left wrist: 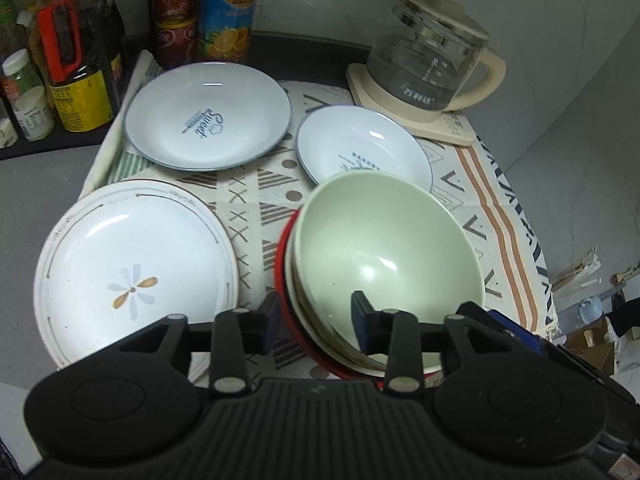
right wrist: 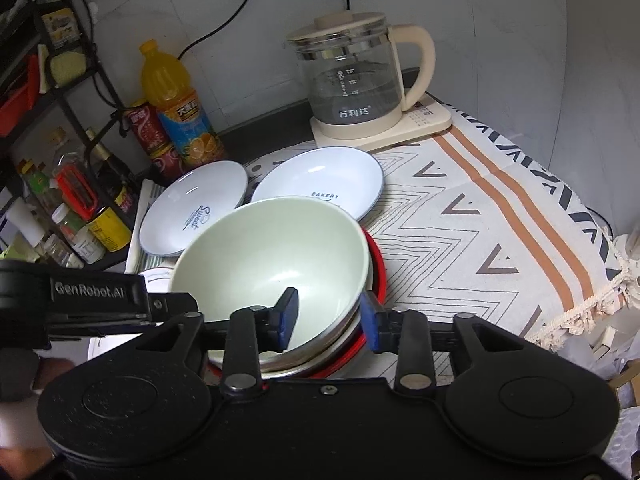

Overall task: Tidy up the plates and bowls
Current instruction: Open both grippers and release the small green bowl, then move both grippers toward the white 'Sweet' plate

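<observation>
A pale green bowl (left wrist: 384, 248) (right wrist: 272, 252) tops a nested stack that has a cream bowl and a red bowl (left wrist: 282, 280) (right wrist: 378, 264) under it, standing on the patterned cloth (left wrist: 256, 200). My left gripper (left wrist: 316, 318) straddles the stack's near-left rim, one pad inside the green bowl and one outside, with slack showing. My right gripper (right wrist: 329, 320) straddles the near-right rim the same way, its pads off the walls. Around the stack lie a flower plate (left wrist: 132, 264), a blue-rimmed "Sweet" plate (left wrist: 208, 116) (right wrist: 196, 208) and a "Bakery" plate (left wrist: 360, 144) (right wrist: 320, 184).
A glass kettle (left wrist: 428, 64) (right wrist: 356, 76) on its cream base stands at the back right. An orange juice bottle (right wrist: 176, 108), red cans and a rack of jars (left wrist: 76, 80) crowd the back left. The cloth's fringed edge (right wrist: 580, 312) drops off at the right.
</observation>
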{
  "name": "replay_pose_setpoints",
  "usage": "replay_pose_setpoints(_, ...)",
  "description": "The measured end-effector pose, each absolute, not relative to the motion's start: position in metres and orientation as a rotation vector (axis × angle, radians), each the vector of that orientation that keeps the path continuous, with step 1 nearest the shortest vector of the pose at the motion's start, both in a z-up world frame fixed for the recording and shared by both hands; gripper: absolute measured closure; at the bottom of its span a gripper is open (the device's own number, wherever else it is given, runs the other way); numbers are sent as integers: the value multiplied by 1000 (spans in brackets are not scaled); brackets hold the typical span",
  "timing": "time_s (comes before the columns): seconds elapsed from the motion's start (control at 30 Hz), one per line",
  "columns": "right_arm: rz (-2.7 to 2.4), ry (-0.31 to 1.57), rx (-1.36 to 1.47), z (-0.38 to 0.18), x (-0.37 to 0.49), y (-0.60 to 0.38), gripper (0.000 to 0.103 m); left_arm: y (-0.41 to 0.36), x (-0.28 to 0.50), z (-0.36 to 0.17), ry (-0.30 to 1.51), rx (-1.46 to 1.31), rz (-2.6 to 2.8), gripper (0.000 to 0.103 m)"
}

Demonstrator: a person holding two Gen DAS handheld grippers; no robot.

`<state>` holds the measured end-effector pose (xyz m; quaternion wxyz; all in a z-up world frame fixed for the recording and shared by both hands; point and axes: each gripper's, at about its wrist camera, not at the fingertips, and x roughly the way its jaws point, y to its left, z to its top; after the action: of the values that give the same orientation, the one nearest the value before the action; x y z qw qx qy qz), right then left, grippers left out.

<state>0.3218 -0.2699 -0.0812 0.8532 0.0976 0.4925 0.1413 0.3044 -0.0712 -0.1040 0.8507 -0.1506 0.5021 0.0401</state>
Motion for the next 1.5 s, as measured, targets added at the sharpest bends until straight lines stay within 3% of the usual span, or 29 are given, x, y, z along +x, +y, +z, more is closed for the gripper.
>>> replay_pose_setpoints(0.33,325,1038,212,-67,301,-252,49,-35,276,-89,1053,-359,131,38)
replay_pose_setpoints(0.73,429,1036,172,-53,275,-188,38,29,226,-83,1011,-396,210,34)
replay_pose_setpoints(0.97,478,1043,160,-44,266,-157,25,60,201,-79,986,-400,249,27)
replay_pose_setpoints(1.5,490,1062,174,-51,297,-113,26,112,208,-78,929,-477,301,27)
